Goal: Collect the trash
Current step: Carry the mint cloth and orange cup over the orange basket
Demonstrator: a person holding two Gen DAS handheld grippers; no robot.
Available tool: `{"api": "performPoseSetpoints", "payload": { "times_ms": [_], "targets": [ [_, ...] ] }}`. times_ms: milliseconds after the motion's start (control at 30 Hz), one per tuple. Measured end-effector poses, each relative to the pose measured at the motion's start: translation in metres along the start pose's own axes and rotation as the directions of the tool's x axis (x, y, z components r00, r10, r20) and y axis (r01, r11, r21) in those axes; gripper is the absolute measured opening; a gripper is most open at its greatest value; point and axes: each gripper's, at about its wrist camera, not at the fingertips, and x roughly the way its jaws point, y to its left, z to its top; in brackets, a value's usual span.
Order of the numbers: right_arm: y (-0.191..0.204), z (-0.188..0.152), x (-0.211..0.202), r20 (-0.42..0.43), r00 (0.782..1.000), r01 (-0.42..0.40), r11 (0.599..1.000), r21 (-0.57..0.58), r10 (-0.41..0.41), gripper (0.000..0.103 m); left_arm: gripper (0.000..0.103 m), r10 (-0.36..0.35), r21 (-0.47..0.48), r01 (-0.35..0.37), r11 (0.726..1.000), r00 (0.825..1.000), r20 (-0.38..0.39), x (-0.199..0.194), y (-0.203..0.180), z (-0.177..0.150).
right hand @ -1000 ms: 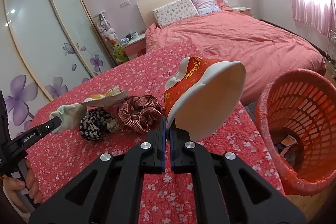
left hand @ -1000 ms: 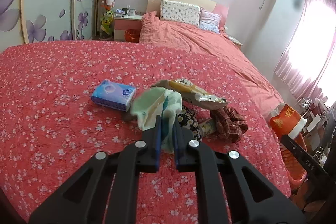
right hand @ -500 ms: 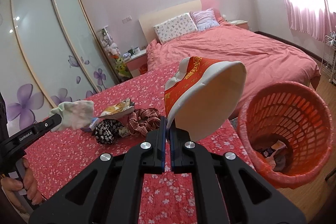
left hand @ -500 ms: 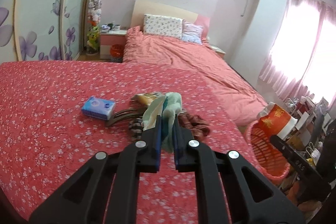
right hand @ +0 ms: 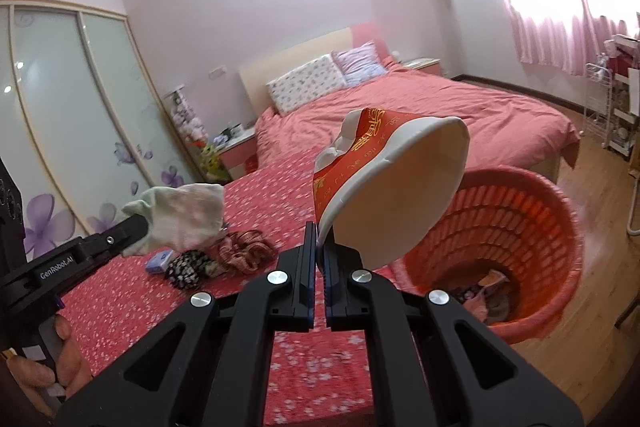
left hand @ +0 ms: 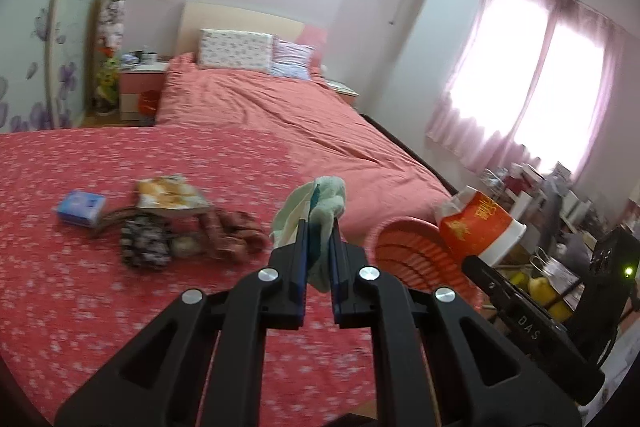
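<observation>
Left wrist view: left gripper [left hand: 319, 227] pinches pale green cloth [left hand: 320, 205], lifted above floral bedspread [left hand: 100, 287], short of orange basket [left hand: 416, 259]. Risk: limp cloth released early lands on spread or drapes over rim. Snack wrapper [left hand: 168, 193], tissue pack [left hand: 80, 207] lie on spread.

Right wrist view: right gripper [right hand: 319, 251] clamps crushed red paper cup [right hand: 384, 183] by thin rim, just beside basket [right hand: 520, 227] mouth. Risk: wall slips from narrow pinch; cup bounces off rim onto floor; grippers collide over one opening.
</observation>
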Motion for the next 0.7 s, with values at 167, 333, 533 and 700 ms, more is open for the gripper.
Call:
{"api": "performPoseSetpoints", "payload": {
  "times_ms": [167,333,533,700],
  "targets": [
    [-0.023,0.003,-0.008,0.027,0.999,0.032,0.999,0.040,-0.033,0.003,0.010,-0.068,0.026,0.069,0.997,0.997,-0.031,0.025,-0.038,-0.007],
    [-0.050,0.004,-0.010,0.037,0.997,0.060,0.995,0.085,-0.064,0.003,0.010,-0.136,0.037,0.138,0.990,0.988,-0.068,0.052,-0.067,-0.014],
    [-0.076,0.006,-0.004,0.040,0.995,0.088,0.986,0.138,-0.094,0.003,0.010,-0.197,0.055,0.203,0.978,0.975,-0.107,0.082,-0.095,-0.021],
    [-0.093,0.007,0.006,0.033,0.993,0.107,0.979,0.172,-0.114,0.003,0.010,-0.225,0.071,0.237,0.969,0.964,-0.145,0.110,-0.113,-0.027]
  ]
}}
